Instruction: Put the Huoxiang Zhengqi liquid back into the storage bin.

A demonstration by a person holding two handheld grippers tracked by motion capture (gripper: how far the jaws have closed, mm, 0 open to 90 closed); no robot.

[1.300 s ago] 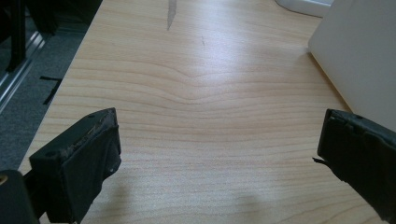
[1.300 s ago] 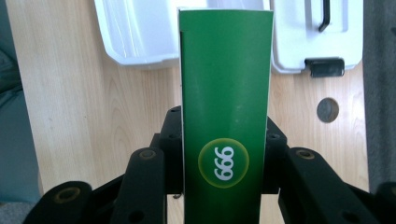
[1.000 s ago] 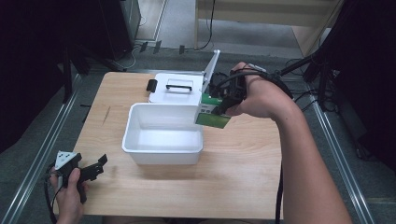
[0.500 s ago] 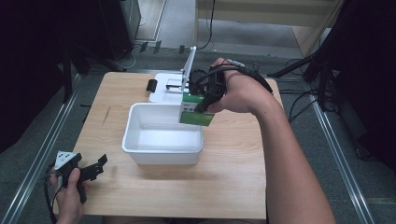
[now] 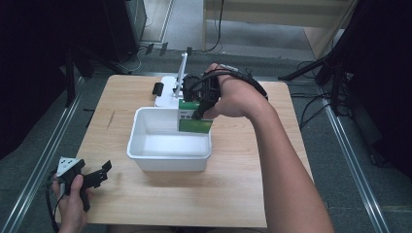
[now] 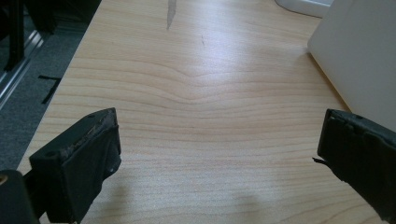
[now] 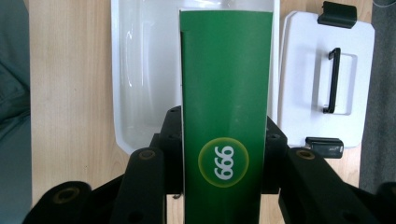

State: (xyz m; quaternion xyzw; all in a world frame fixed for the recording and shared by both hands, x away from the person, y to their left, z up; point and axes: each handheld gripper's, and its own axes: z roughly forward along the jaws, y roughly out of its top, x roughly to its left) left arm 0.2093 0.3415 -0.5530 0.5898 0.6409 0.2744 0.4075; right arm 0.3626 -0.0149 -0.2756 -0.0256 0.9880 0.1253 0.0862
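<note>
Jaws of the right claw are pressing against both sides of a green carton, which is carrying a round yellow-ringed mark with white figures; seen from the high view, the right claw is holding the green carton upright over the far right corner of a white tub, its lower part sitting inside the rim; whether it is touching the tub floor I cannot tell; a white lid with a black handle is lying flat on the bench just beyond the tub; the left claw is resting low at the near left corner of the bench, well apart from the tub; in the left gripper view the left claw is standing wide, nothing between its jaws but bare wood.
</note>
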